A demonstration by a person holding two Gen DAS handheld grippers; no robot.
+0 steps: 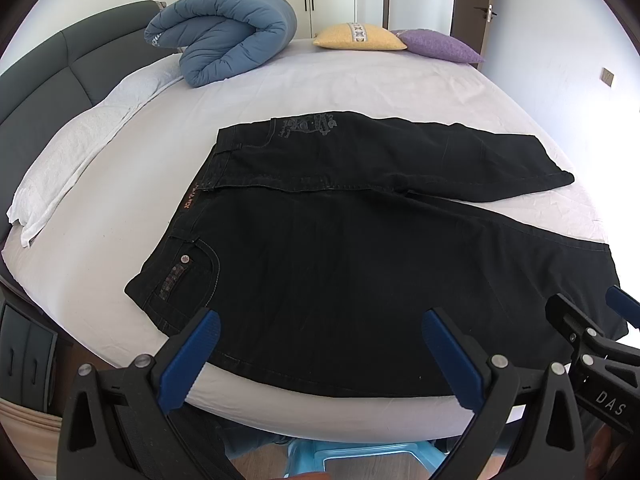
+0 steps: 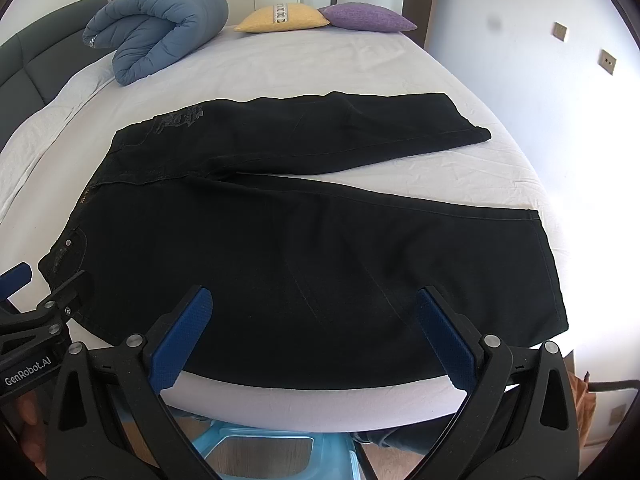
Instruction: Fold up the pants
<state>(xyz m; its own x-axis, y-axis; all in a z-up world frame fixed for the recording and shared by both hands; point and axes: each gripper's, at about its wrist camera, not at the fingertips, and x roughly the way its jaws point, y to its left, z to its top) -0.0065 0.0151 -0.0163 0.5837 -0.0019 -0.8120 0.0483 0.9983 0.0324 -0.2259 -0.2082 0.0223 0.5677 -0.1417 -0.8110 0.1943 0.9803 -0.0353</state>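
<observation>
My left claw (image 1: 320,344) hangs with its jaws spread wide, gripping nothing, above the near edge of the black pants (image 1: 340,264); they lie flat on the bed (image 1: 360,80), waistband left, legs splayed rightward; my right claw (image 2: 316,320) gapes equally empty beside it.

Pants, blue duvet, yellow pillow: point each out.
pants (image 1: 340,280), left wrist view, near leg's thigh.
blue duvet (image 1: 224,36), left wrist view, middle of the roll.
yellow pillow (image 2: 280,18), right wrist view, top face.
</observation>
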